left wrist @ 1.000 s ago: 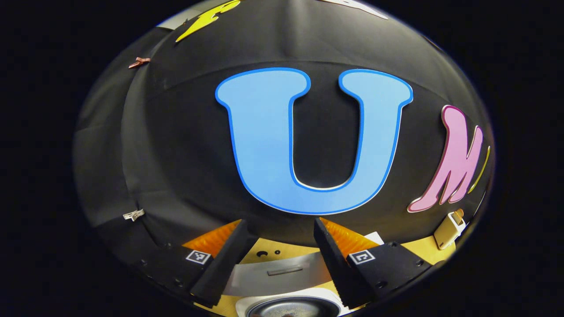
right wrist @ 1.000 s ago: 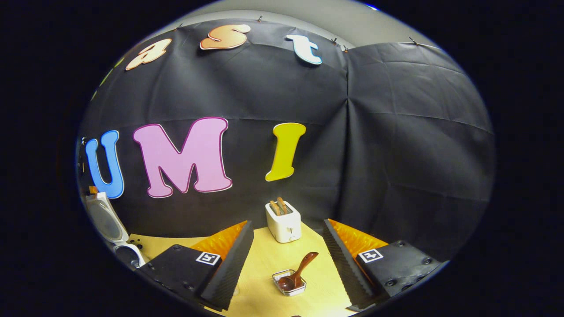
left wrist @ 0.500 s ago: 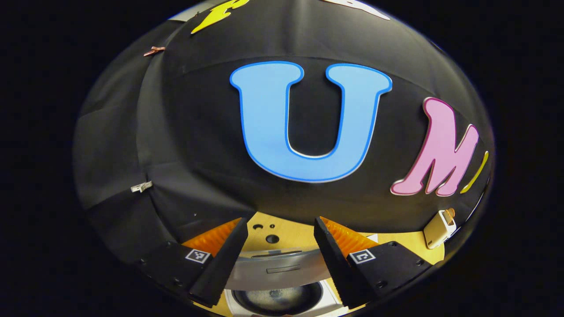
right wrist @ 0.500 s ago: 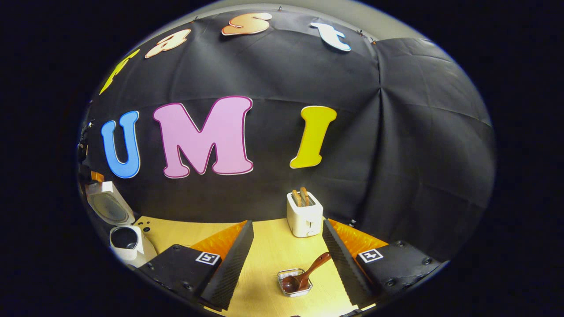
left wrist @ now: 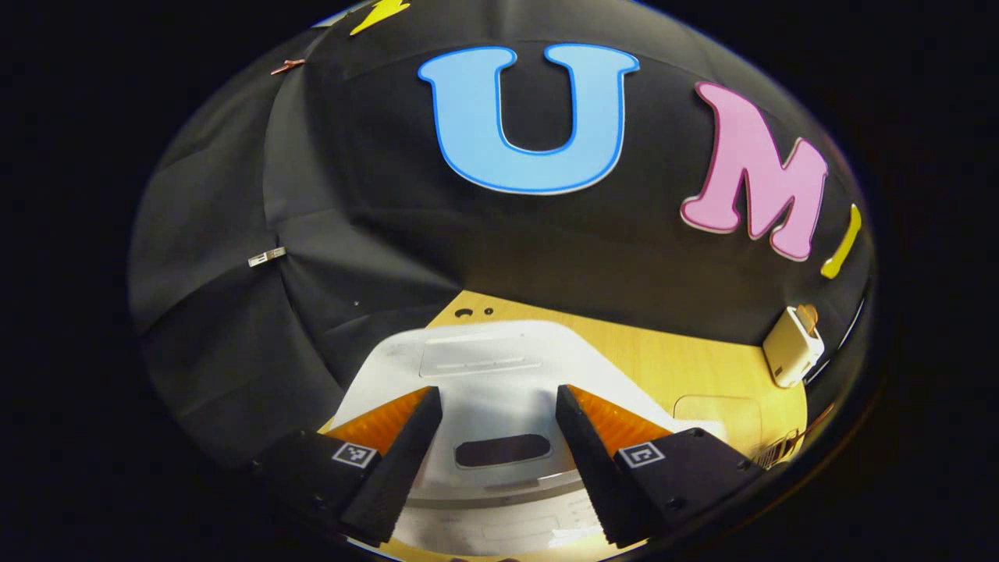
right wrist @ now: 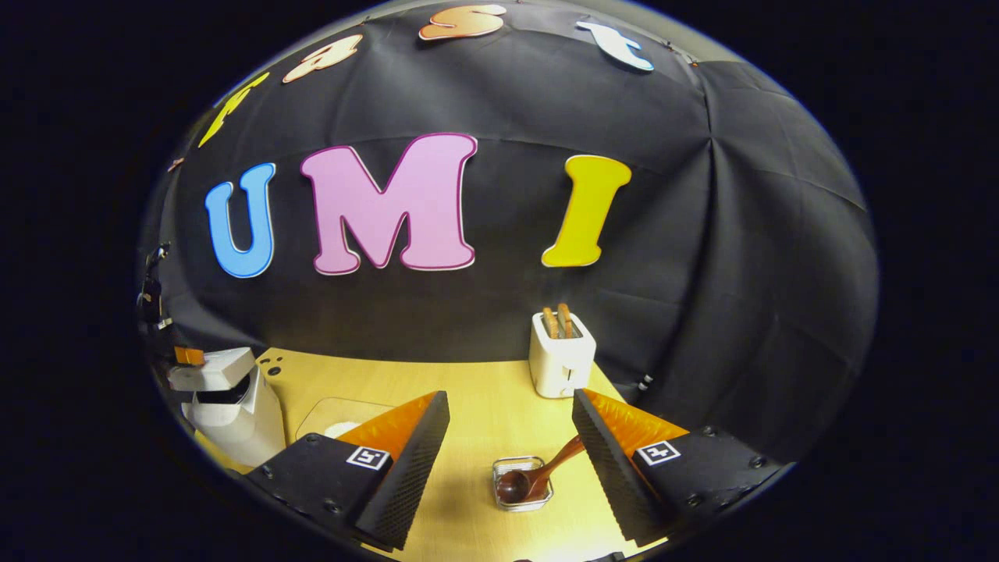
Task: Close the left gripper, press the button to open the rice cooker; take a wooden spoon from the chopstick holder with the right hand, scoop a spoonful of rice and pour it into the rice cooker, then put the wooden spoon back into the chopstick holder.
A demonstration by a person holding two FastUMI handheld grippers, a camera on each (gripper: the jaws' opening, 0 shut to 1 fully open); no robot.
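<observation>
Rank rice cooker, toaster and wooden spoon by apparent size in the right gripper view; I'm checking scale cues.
1. rice cooker
2. toaster
3. wooden spoon
Cooker and toaster look close in size, so their order is unsure.

The rice cooker's lid (left wrist: 499, 375), raised a second ago with the dark pot open below, now lies nearly down over the body (right wrist: 238, 421). The left claw (left wrist: 499, 460) has tipped down over the lid's top.
</observation>
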